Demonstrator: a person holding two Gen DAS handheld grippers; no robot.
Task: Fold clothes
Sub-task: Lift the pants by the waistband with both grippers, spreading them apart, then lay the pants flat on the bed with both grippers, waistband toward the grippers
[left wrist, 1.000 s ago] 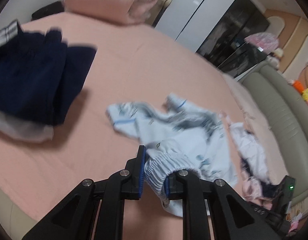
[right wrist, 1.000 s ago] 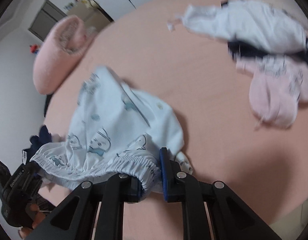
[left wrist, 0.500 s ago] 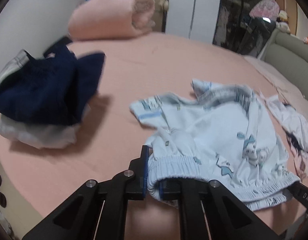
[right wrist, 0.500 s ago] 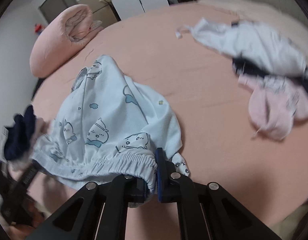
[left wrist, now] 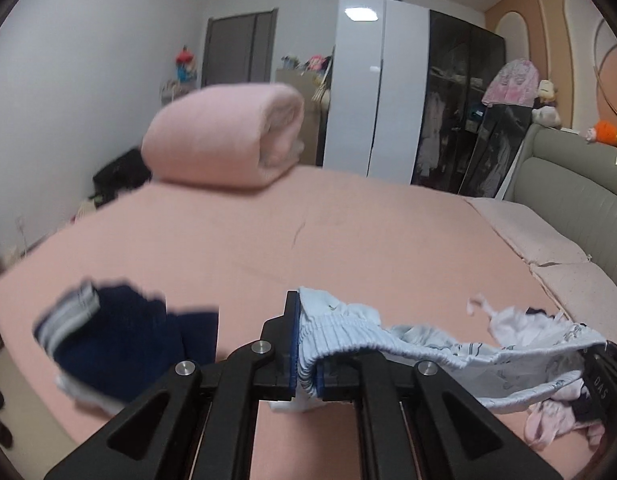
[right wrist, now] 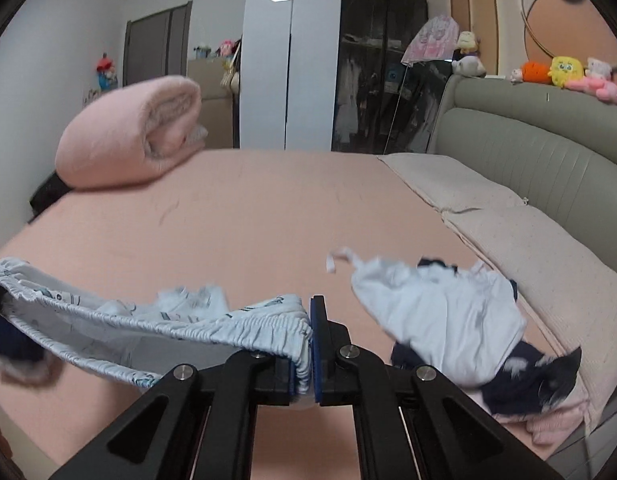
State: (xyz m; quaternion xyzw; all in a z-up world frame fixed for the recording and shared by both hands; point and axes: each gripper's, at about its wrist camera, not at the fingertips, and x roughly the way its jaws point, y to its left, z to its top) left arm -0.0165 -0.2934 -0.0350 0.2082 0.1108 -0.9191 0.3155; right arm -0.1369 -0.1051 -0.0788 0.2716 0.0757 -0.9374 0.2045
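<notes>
Light blue printed shorts [left wrist: 424,344] hang stretched by their elastic waistband above the pink bed [left wrist: 348,232]. My left gripper [left wrist: 306,354] is shut on the waistband's left end. My right gripper [right wrist: 310,354] is shut on its right end, and the shorts [right wrist: 148,328] run off to the left in that view. The right gripper's black body [left wrist: 600,376] shows at the right edge of the left wrist view. The legs of the shorts hang below the waistband, mostly hidden by the grippers.
A dark navy garment [left wrist: 120,336] on a white one lies at the bed's left. A heap of white, navy and pink clothes [right wrist: 448,320] lies at the right near the pillows [right wrist: 508,232] and grey headboard [right wrist: 548,140]. A rolled pink blanket [left wrist: 224,136] sits far back.
Both grippers rose and tipped up toward level, lifting the shorts off the bed and pulling the waistband taut between them. The jaws tightened on the elastic.
</notes>
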